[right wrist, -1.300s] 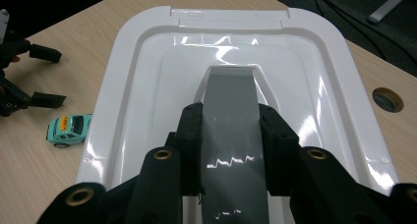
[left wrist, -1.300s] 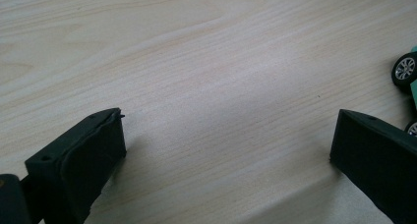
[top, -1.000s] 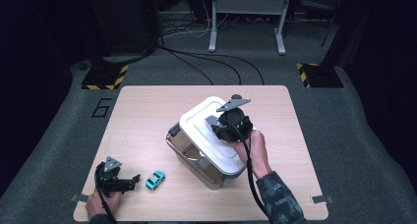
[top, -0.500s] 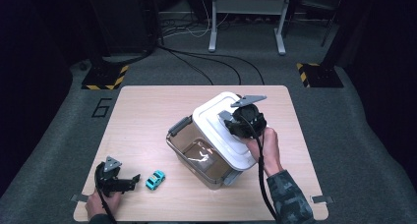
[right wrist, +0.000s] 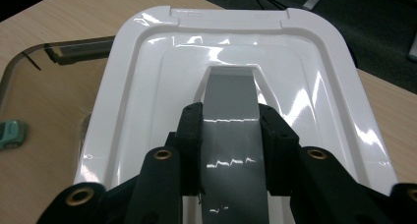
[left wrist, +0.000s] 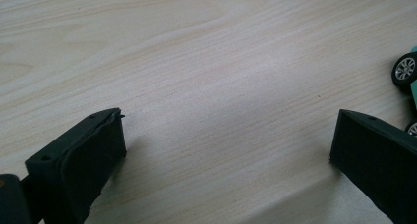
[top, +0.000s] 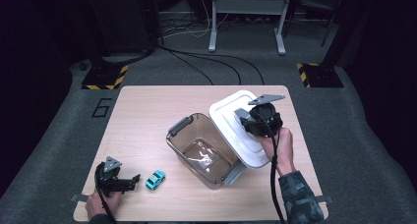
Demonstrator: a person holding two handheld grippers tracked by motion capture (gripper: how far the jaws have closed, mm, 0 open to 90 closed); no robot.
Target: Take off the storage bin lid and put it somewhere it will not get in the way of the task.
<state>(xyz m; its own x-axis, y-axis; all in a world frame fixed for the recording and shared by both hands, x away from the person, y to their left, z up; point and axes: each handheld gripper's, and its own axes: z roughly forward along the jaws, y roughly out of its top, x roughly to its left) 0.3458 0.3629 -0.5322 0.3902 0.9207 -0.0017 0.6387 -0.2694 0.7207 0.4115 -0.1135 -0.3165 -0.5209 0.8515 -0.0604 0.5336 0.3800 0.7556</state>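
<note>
One white plastic lid (top: 235, 128) being gripped by grey handle (right wrist: 231, 130) in right gripper (right wrist: 230, 128), overlapping right rim of one clear bin (top: 201, 150). Left gripper (top: 129, 181) jaws gaping wide beside one teal toy car (top: 155, 179) on table (top: 142, 116).

The lid (top: 235, 126) overhangs the bin's (top: 199, 150) right side; toy car (top: 155, 179) lies left.

- Overhead light falls on the bench (top: 147, 116); the room around it sits dim, almost black at the corners.
- Bright glare streaks the white lid (right wrist: 147, 86).
- The left hand-held gripper (left wrist: 226, 155) throws soft shadows, its near parts slightly blurred.
</note>
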